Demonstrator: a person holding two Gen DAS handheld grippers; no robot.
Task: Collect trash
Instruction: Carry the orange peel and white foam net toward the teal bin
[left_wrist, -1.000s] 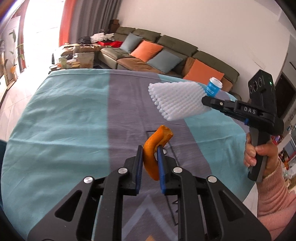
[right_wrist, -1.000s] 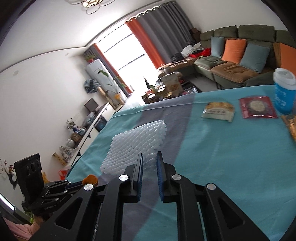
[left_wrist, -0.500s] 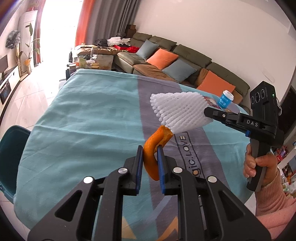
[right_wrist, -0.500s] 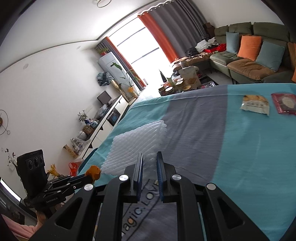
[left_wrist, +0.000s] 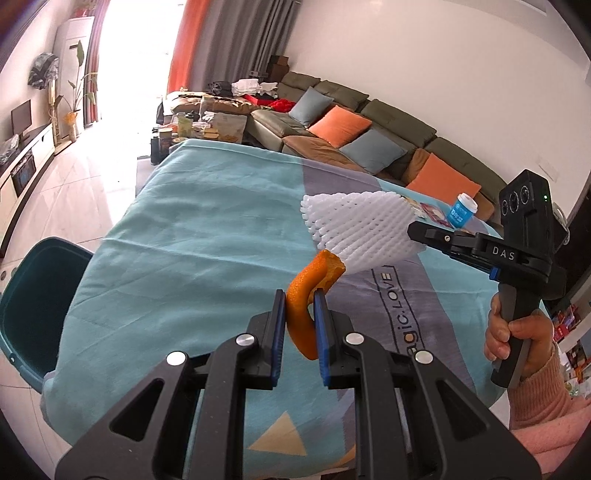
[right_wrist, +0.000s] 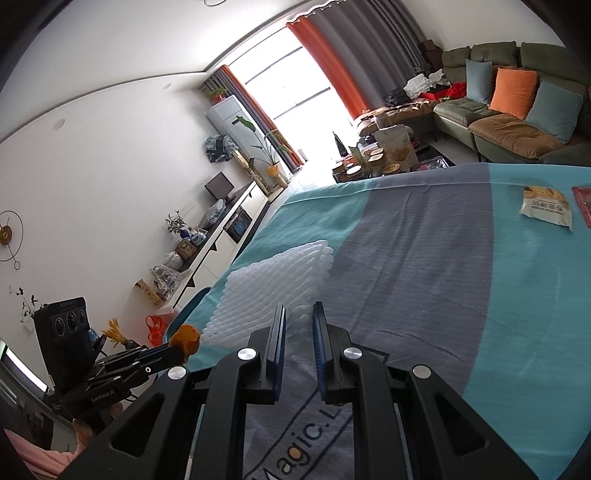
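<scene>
My left gripper (left_wrist: 300, 308) is shut on a curled orange peel (left_wrist: 308, 291) and holds it above the teal and grey tablecloth (left_wrist: 177, 243). My right gripper (right_wrist: 298, 325) is shut on a white foam fruit net (right_wrist: 273, 284), also held in the air above the cloth. In the left wrist view the foam net (left_wrist: 360, 229) hangs from the right gripper (left_wrist: 415, 230), just above and to the right of the peel. In the right wrist view the left gripper (right_wrist: 177, 350) with the peel (right_wrist: 184, 336) shows at the lower left. A dark teal bin (left_wrist: 33, 295) stands beside the table's left edge.
A yellow snack packet (right_wrist: 546, 206) and a red packet (right_wrist: 583, 206) lie at the far right of the cloth. A blue cup with a white lid (left_wrist: 463, 210) stands near them. A sofa with cushions (left_wrist: 351, 125) stands beyond the table.
Both grippers have moved left across the table with their loads, toward the table's left edge. The teal bin has come into view at the left.
</scene>
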